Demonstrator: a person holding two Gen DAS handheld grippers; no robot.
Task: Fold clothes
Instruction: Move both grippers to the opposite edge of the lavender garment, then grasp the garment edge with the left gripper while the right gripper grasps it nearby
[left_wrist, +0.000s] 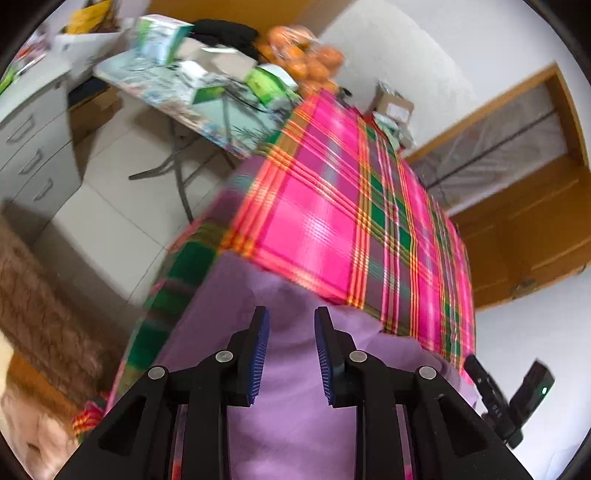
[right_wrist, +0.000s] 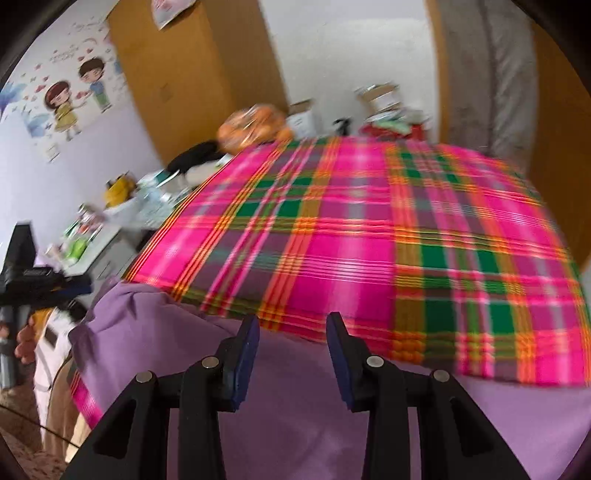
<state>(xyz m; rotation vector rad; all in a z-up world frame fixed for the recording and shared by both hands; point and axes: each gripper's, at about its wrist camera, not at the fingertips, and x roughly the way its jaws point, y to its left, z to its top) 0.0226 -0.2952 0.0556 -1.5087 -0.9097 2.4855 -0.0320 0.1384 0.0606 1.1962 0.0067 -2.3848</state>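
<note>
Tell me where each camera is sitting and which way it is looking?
Left wrist: sits on the left gripper, looking down along its open blue-padded fingers at the soft purple garment on the pink and green plaid cloth; the other black gripper shows at right.
Right wrist: sits on the right gripper, facing the same garment and cloth; a hand shows at left.
Shared: garment, cloth, bagged orange fruit.

Soft, even daylight is seen; motion blur smears the pink-and-green plaid woven tablecloth, and edges are bent by fisheye.
</note>
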